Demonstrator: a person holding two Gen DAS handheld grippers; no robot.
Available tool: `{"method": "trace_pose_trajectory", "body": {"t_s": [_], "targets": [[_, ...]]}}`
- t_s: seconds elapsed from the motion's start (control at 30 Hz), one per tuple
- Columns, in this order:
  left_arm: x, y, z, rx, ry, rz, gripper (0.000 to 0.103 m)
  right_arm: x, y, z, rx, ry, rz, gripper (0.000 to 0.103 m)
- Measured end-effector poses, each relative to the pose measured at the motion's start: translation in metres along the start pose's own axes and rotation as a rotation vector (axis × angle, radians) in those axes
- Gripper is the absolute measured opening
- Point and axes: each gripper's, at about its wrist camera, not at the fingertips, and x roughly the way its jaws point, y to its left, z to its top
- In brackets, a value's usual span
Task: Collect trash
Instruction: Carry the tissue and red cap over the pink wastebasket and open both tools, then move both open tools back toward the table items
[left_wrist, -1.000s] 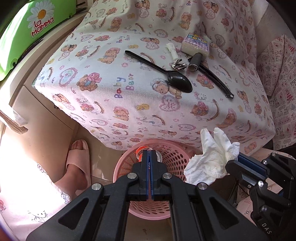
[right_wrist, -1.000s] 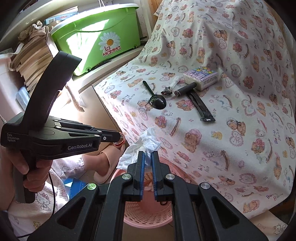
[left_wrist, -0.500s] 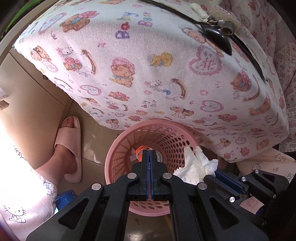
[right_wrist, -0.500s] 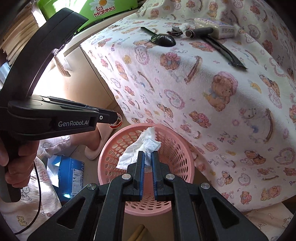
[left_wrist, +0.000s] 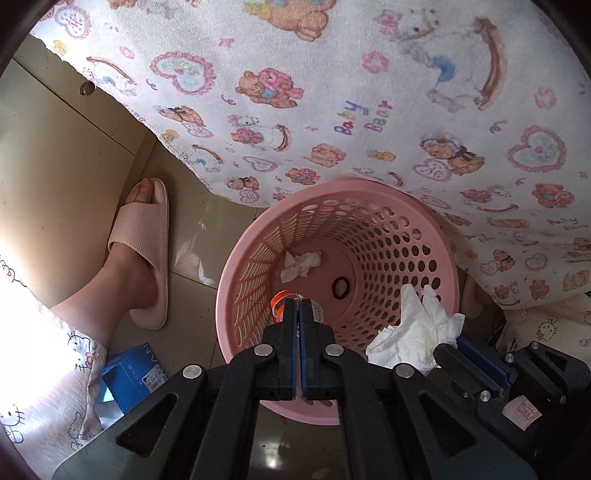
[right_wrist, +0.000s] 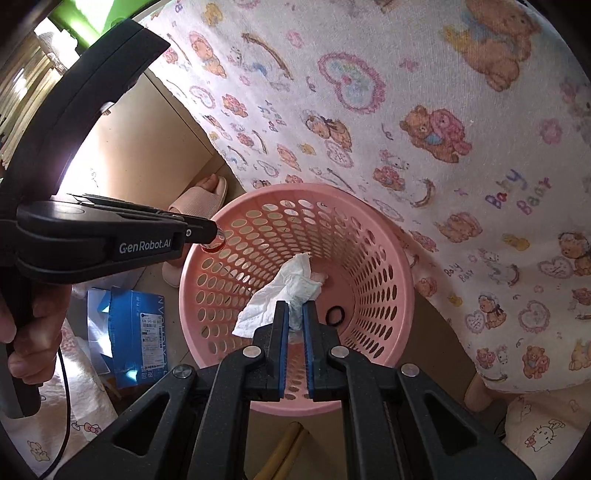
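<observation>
A pink perforated basket stands on the floor below the hanging table cloth. My left gripper is shut on a small clear and orange wrapper over the basket's mouth; the right wrist view shows this gripper at the left rim. My right gripper is shut on a crumpled white tissue, held above the basket's near side. On the basket's bottom lie another crumpled tissue and a black hair tie.
The bear-print cloth hangs down right behind the basket. Left of the basket are a person's foot in a pink slipper and a blue box on the tiled floor. A beige cabinet stands at the far left.
Both grippers have come down from table height to just above the basket, each keeping its hold. The table top and its objects have left both views.
</observation>
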Motion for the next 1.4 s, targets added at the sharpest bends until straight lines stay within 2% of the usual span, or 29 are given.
{"method": "trace_pose_trajectory", "body": {"t_s": [0.2, 0.27, 0.3, 0.33, 0.4, 0.47, 0.53, 0.63, 0.83, 1.07, 1.17, 1.27, 1.4], "targets": [[0.001, 0.002, -0.001, -0.008, 0.006, -0.003, 0.003, 0.007, -0.003, -0.002, 0.019, 0.03, 0.016, 0.009], [0.0, 0.005, -0.001, -0.021, 0.007, 0.0, 0.021, 0.009, -0.004, -0.002, 0.024, 0.038, 0.008, 0.012], [0.0, 0.006, 0.0, -0.027, 0.004, 0.001, 0.035, 0.009, -0.005, -0.001, 0.027, 0.042, 0.006, 0.017], [-0.001, 0.007, 0.0, -0.031, 0.001, 0.006, 0.043, 0.01, -0.006, -0.001, 0.032, 0.044, 0.005, 0.021], [-0.005, 0.007, 0.0, -0.029, -0.006, 0.014, 0.043, 0.01, -0.008, -0.001, 0.04, 0.039, 0.007, 0.047], [-0.009, 0.006, 0.0, -0.023, -0.018, 0.024, 0.048, 0.006, -0.008, -0.001, 0.041, 0.019, -0.003, 0.059], [-0.015, 0.005, 0.0, -0.014, -0.036, 0.034, 0.053, 0.004, -0.007, 0.0, 0.03, 0.016, -0.012, 0.059], [-0.027, 0.002, -0.003, 0.004, -0.069, 0.053, 0.053, -0.002, -0.007, 0.002, 0.029, 0.008, -0.022, 0.059], [-0.069, 0.001, -0.009, 0.017, -0.231, 0.106, 0.053, -0.026, -0.004, 0.007, 0.016, -0.06, -0.038, 0.059], [-0.126, 0.008, -0.013, -0.008, -0.445, 0.13, 0.054, -0.089, -0.005, 0.011, 0.009, -0.253, -0.057, 0.059], [-0.143, 0.009, -0.017, -0.006, -0.518, 0.143, 0.058, -0.116, -0.005, 0.013, 0.005, -0.372, -0.105, 0.059], [-0.156, 0.009, -0.019, -0.01, -0.571, 0.138, 0.06, -0.141, -0.007, 0.016, 0.028, -0.495, -0.164, 0.059], [-0.163, 0.006, -0.022, -0.002, -0.614, 0.148, 0.065, -0.157, -0.018, 0.02, 0.066, -0.557, -0.162, 0.059]]}}
